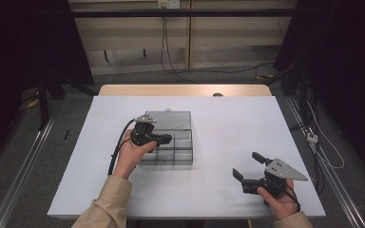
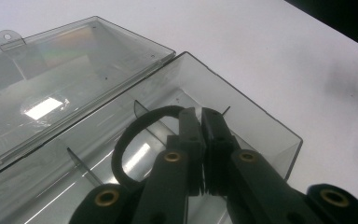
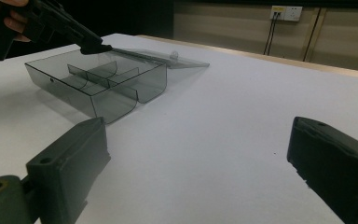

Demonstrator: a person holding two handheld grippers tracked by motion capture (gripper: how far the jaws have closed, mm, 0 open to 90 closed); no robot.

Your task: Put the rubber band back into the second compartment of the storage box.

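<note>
Left gripper: jaws pinched shut on a black elastic loop, held over a compartment of the clear smoke-grey plastic divider box. Box lid lies flat open behind. Right gripper: jaws wide, nothing between, resting on white table, well apart from box.

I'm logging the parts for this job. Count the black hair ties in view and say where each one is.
1. A single black hair tie is pinched in the shut left gripper, over a compartment of the open clear plastic box. Others may be hidden behind the gripper.
</note>
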